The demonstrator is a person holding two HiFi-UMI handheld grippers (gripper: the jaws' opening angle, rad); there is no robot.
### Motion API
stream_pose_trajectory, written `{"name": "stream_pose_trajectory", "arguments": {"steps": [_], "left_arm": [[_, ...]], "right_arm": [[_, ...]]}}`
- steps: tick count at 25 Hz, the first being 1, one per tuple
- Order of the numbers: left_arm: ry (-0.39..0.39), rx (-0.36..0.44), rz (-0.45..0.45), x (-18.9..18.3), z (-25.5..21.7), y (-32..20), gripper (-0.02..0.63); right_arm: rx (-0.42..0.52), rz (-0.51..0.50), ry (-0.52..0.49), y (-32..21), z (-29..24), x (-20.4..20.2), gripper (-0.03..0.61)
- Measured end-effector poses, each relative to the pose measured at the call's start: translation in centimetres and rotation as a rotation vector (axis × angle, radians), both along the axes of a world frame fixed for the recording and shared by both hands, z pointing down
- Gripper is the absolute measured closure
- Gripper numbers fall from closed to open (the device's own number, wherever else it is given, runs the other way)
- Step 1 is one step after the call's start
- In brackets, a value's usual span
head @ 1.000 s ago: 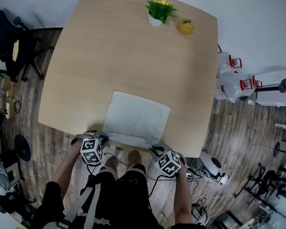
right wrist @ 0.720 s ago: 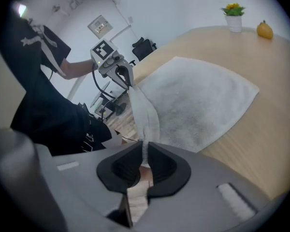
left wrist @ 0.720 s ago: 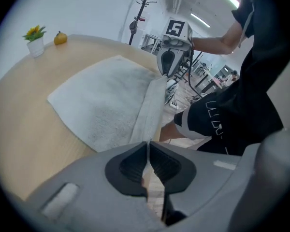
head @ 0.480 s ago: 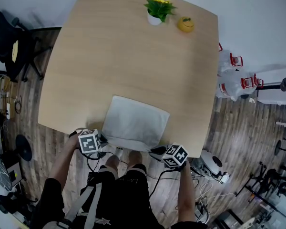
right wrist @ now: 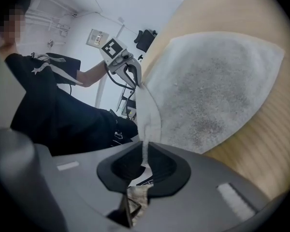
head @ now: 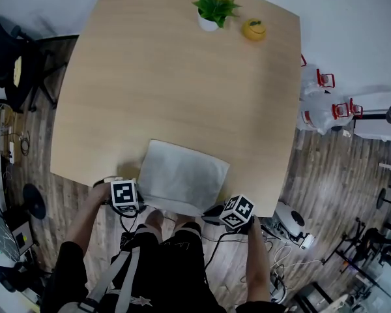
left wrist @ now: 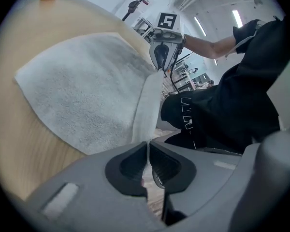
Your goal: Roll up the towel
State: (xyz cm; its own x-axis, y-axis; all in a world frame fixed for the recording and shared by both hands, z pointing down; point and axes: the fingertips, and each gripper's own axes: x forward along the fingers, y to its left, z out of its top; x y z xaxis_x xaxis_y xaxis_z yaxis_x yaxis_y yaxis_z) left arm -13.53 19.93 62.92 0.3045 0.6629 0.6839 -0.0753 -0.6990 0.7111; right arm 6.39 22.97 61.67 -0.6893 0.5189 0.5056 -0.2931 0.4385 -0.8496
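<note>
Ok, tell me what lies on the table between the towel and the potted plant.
Nothing: the head view shows only bare wooden table between the towel and the potted plant. The yellow object sits beside the plant, outside that stretch.

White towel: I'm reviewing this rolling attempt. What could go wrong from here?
1. The left gripper and right gripper each pinch only a thin fold of the white terry towel at its near hem, so it might slip from the jaws.
2. In the head view the right gripper sits nearer the person than the left, so the roll may start skewed.
3. The hem is at the near edge of the light wooden table. Pulling back could drag the towel off.
</note>
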Motion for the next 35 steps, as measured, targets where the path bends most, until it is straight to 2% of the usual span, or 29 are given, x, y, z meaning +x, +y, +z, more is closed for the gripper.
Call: {"name": "stream_pose_trajectory", "arguments": {"steps": [7,11,14,17,19,22,26,29,33,35], "left_arm": [[0.003,0.087,-0.029,0.0,1.6,-2.5,0.583],[0.028,0.139,-0.065,0.5,1.7,-3.9,0.581],[0.038,0.217,-0.105,0.8,1.7,-5.4,0.577],[0.039,0.351,-0.137,0.8,1.9,-7.3,0.567],[0.039,0.413,-0.112,0.9,1.9,-7.7,0.555],[0.035,0.458,-0.071,0.9,1.9,-7.5,0.554],[0.037,0.508,-0.066,0.9,1.8,-7.6,0.541],[0.05,0.577,-0.09,1.0,1.6,-8.3,0.538],[0.1,0.693,-0.166,1.5,0.3,-9.3,0.532],[0.122,0.728,-0.193,1.6,-0.4,-9.4,0.483]], "right_arm": [[-0.031,0.083,-0.023,-1.9,0.5,0.3,0.538],[0.002,0.119,-0.001,-3.4,0.8,0.8,0.535],[0.047,0.109,0.035,-4.1,1.2,1.2,0.532],[0.131,0.102,0.078,-4.7,1.8,1.6,0.528],[0.201,0.089,0.101,-5.0,2.1,1.7,0.525],[0.258,0.074,0.115,-4.8,2.3,1.5,0.525],[0.327,0.074,0.129,-4.9,2.0,1.6,0.515],[0.43,0.103,0.163,-5.8,1.4,1.8,0.469],[0.573,0.157,0.199,-6.5,0.1,1.8,0.395],[0.648,0.184,0.216,-6.6,-0.5,1.9,0.368]]}}
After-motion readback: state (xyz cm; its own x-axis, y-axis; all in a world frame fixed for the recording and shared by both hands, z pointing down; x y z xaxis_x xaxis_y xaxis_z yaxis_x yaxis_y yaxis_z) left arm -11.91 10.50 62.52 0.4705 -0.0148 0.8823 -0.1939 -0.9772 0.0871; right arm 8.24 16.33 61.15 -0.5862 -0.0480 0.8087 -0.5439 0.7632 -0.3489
